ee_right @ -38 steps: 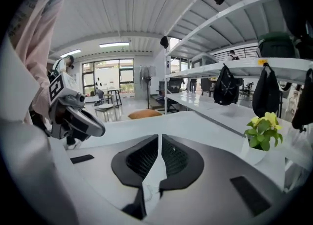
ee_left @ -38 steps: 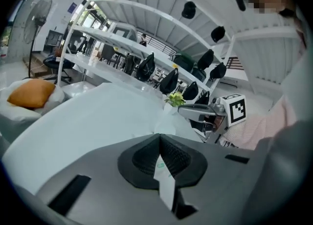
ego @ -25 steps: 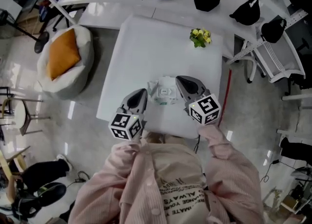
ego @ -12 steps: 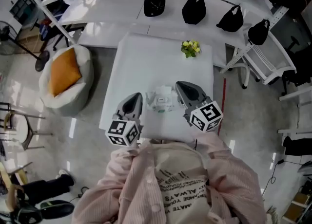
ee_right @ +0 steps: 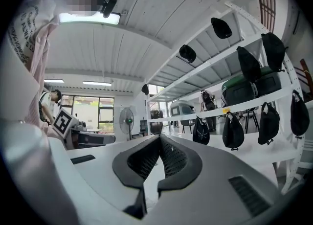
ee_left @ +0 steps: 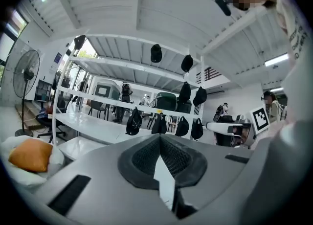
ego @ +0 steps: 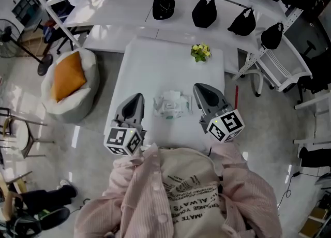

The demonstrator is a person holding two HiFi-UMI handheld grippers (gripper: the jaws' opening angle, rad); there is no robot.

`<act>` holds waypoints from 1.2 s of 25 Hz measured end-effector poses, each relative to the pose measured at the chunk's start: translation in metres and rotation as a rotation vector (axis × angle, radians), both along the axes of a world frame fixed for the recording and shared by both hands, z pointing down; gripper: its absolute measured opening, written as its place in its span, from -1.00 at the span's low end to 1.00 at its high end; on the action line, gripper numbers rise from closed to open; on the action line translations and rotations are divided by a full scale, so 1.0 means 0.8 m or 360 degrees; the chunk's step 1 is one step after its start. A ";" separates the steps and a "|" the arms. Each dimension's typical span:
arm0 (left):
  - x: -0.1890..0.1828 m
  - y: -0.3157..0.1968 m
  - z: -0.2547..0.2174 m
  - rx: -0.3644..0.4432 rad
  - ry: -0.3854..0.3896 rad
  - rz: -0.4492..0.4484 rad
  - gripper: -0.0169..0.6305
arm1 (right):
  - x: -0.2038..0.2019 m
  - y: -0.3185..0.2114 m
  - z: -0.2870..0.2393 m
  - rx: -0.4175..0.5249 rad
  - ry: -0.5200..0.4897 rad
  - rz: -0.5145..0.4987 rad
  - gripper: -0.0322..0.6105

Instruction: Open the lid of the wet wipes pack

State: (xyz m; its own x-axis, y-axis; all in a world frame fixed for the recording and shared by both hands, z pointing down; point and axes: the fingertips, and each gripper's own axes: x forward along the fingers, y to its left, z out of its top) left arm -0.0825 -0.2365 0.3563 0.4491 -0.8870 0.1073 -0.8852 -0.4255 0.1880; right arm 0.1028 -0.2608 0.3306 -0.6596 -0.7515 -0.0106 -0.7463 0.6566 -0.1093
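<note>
- small yellow flowers (ego: 200,51) sit near the tabletop's (ego: 155,66) far right corner; black bags (ego: 204,10) hang beyond the far edge.
- the wet wipes pack (ego: 170,105), white and crinkled, lies by the near edge, about midway along it; its lid is too small to read.
- the left gripper (ego: 135,98) and right gripper (ego: 200,88) flank the pack without touching it, fingers together on nothing.
- open white tabletop lies between pack and flowers.

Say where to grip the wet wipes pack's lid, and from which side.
Probably the lid by its free edge, from above: the wet wipes pack lies flat on the table, lid up. Which edge is hinged is too small to tell. The left gripper and right gripper have shut jaws; open one first.
</note>
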 end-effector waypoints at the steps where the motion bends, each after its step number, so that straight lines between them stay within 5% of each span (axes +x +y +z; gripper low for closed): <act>1: -0.002 0.000 -0.003 0.0014 -0.0007 -0.0011 -0.95 | 0.003 -0.001 -0.002 0.0004 -0.0010 0.0006 -0.90; 30: 0.010 0.012 -0.002 0.0015 -0.0093 -0.0092 -0.95 | 0.045 0.006 0.005 -0.0008 0.0009 0.0116 -0.90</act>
State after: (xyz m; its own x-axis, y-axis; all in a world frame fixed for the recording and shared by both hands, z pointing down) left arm -0.0747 -0.2271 0.3550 0.3902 -0.9124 0.1234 -0.9178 -0.3748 0.1313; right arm 0.1388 -0.2557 0.3347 -0.6033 -0.7975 -0.0027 -0.7927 0.6000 -0.1081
